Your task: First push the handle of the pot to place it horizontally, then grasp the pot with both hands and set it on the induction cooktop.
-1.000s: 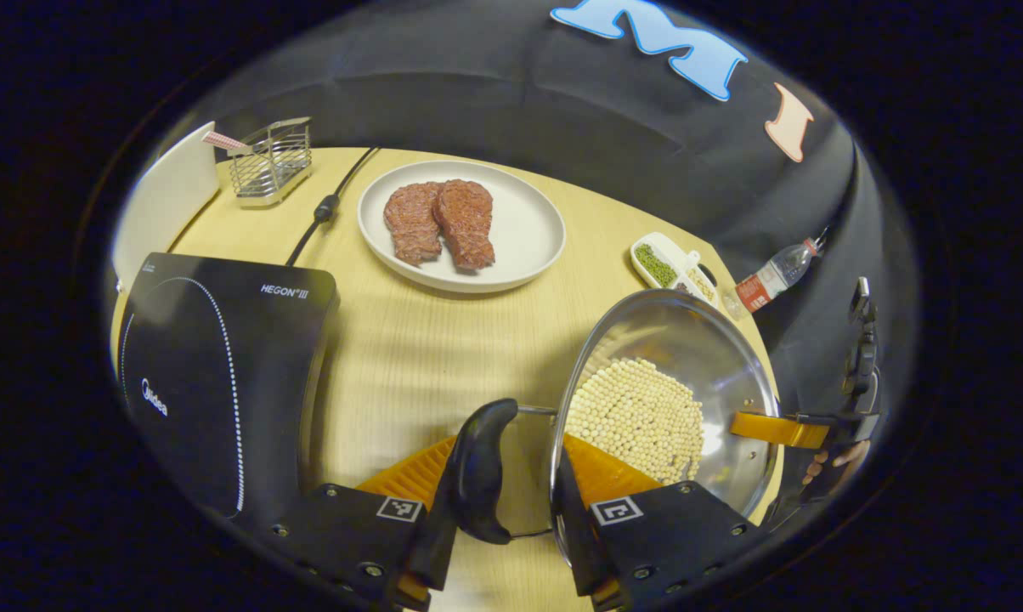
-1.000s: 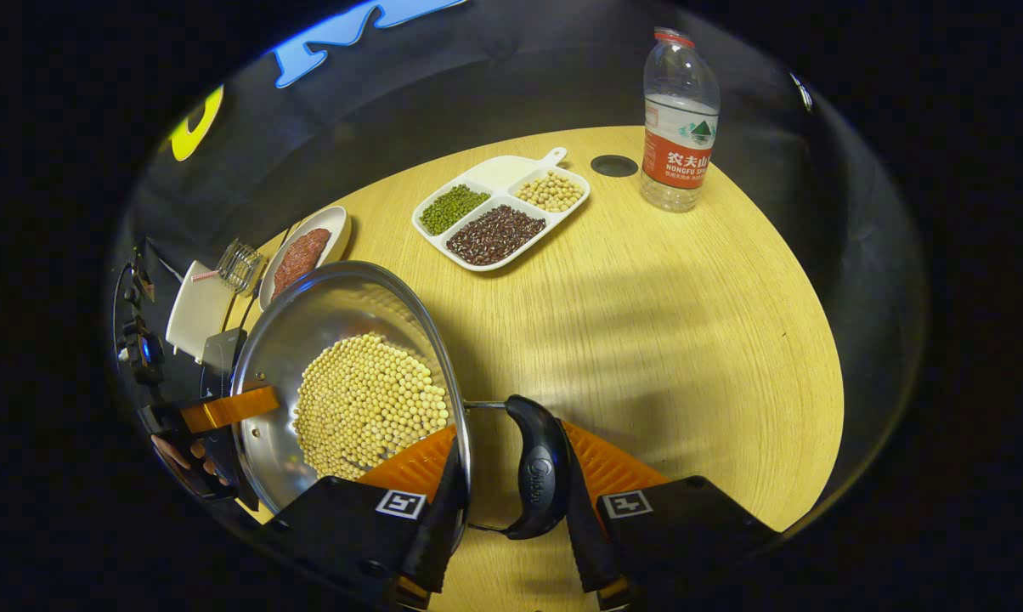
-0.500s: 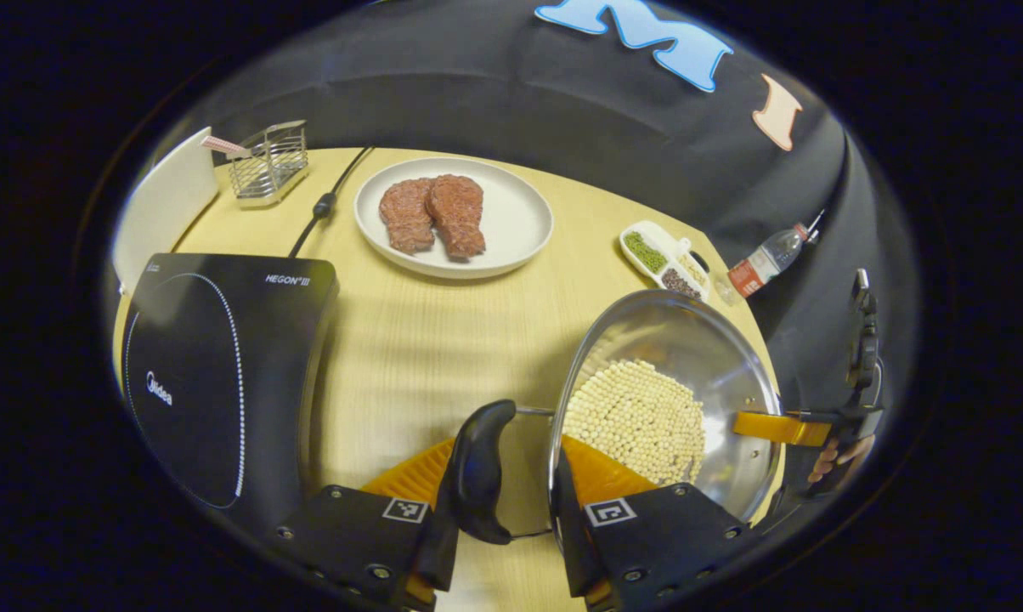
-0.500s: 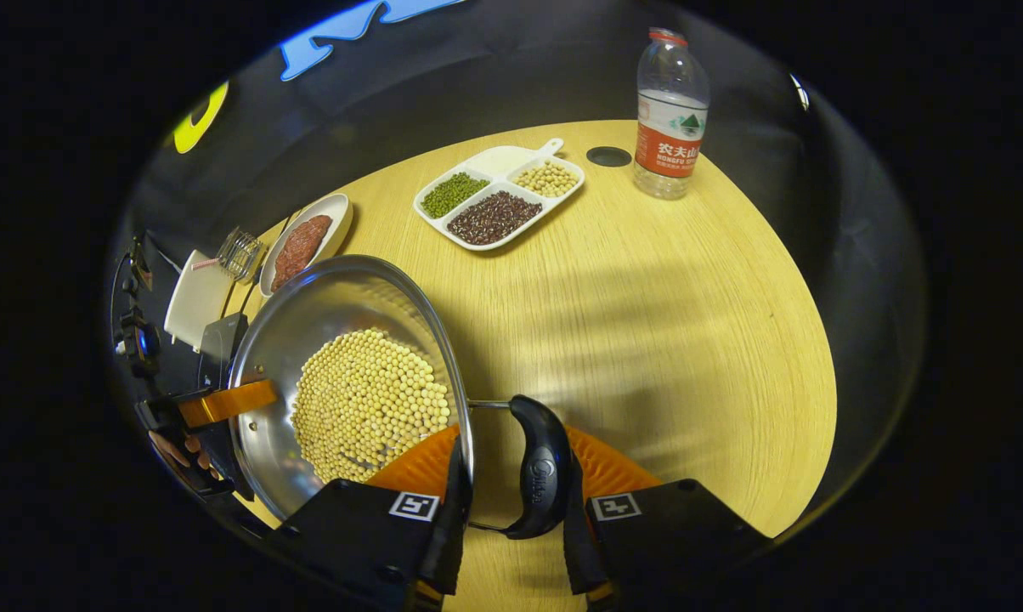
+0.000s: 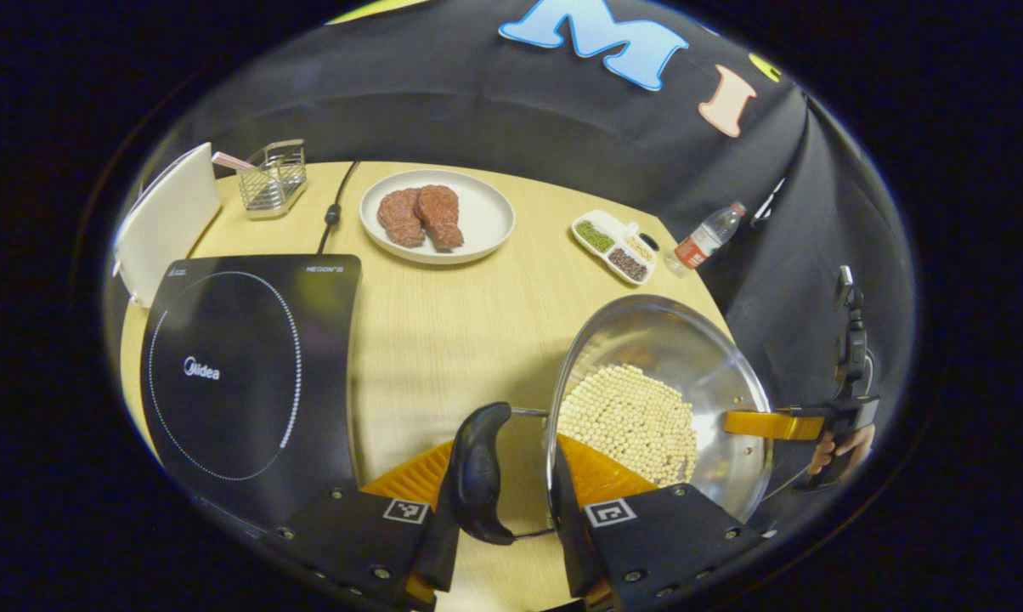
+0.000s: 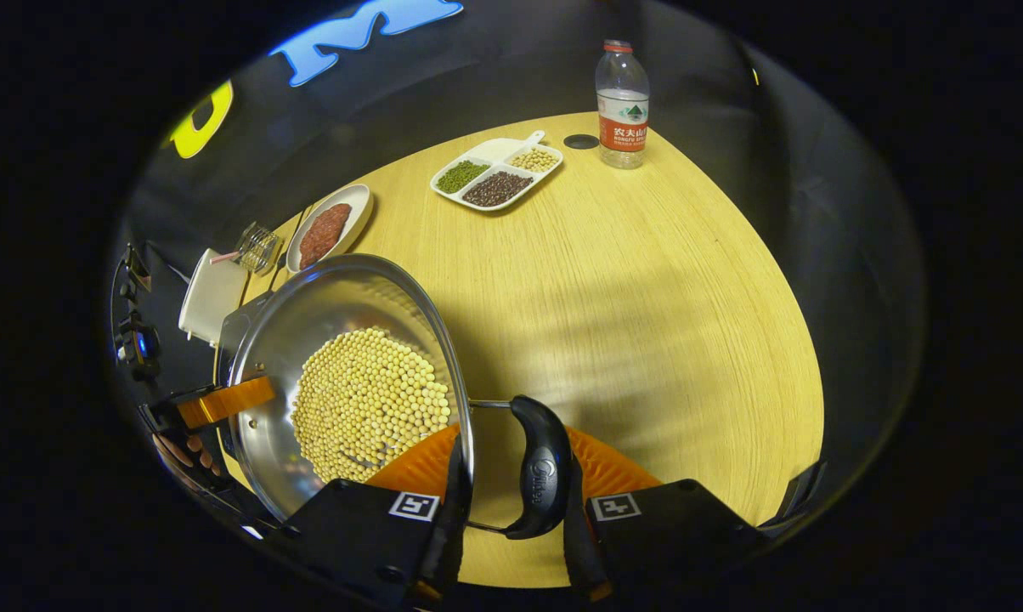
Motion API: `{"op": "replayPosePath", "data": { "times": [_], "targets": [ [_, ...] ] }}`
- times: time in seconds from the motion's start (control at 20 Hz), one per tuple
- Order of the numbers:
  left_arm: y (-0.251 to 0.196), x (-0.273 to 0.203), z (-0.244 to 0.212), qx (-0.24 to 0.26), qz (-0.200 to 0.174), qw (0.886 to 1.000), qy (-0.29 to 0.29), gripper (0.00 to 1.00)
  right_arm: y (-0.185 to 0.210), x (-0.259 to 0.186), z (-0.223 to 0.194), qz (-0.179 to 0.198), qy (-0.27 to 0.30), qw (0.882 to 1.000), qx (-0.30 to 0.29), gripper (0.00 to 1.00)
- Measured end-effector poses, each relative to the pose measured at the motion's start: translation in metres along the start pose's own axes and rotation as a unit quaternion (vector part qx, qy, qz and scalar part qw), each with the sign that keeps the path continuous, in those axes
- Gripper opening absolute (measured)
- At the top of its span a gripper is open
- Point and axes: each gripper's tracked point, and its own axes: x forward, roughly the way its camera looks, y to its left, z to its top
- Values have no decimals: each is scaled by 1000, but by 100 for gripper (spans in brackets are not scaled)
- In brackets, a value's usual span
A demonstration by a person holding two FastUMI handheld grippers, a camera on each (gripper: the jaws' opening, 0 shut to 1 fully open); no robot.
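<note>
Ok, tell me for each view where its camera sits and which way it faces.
Left gripper view: rides the left gripper, gripping one black side handle of the steel pot of pale beans, facing the black induction cooktop; a hand shows far right.
Right gripper view: rides the right gripper at the opposite handle, facing the plastic water bottle.
Shared: pot, white plate of meat, divided bean tray.

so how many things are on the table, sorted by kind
Cookware: 1, steel pot of pale beans
Appliances: 1, black induction cooktop
Dishes: 2, white plate of meat, divided bean tray
Bottles: 1, clear water bottle
Racks: 1, wire rack
Total: 6
</note>
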Motion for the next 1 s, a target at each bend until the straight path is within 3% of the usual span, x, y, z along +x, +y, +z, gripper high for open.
{"op": "replayPosePath", "data": {
  "times": [0.1, 0.2, 0.35, 0.4, 0.45, 0.5, 0.8, 0.85, 1.0],
  "targets": [
    [5, -21, -10, -4, -5, 1000, -4, 55, 14, -18, -12, -5, -9, 1000, -5, 50],
    [16, -42, -20, -8, -8, 1000, -7, 48, 29, -29, -25, -9, -12, 1000, -12, 48],
    [37, -72, -32, -5, -11, 1000, -18, 52, 57, -43, -45, -11, -11, 1000, -14, 47],
    [45, -81, -35, -7, -12, 1000, -21, 48, 66, -47, -50, -10, -13, 1000, -18, 51],
    [53, -91, -38, -9, -12, 1000, -24, 51, 77, -51, -54, -10, -14, 1000, -21, 50],
    [62, -100, -41, -12, -11, 999, -28, 47, 87, -54, -58, -8, -14, 1000, -25, 47],
    [121, -149, -44, -20, 7, 999, -47, 55, 153, -55, -73, 14, -15, 999, -36, 51],
    [131, -154, -43, -20, 12, 998, -51, 51, 164, -53, -74, 19, -12, 999, -37, 51],
    [159, -167, -38, -22, 24, 998, -57, 55, 189, -47, -72, 31, -10, 998, -44, 47]
  ]
}}
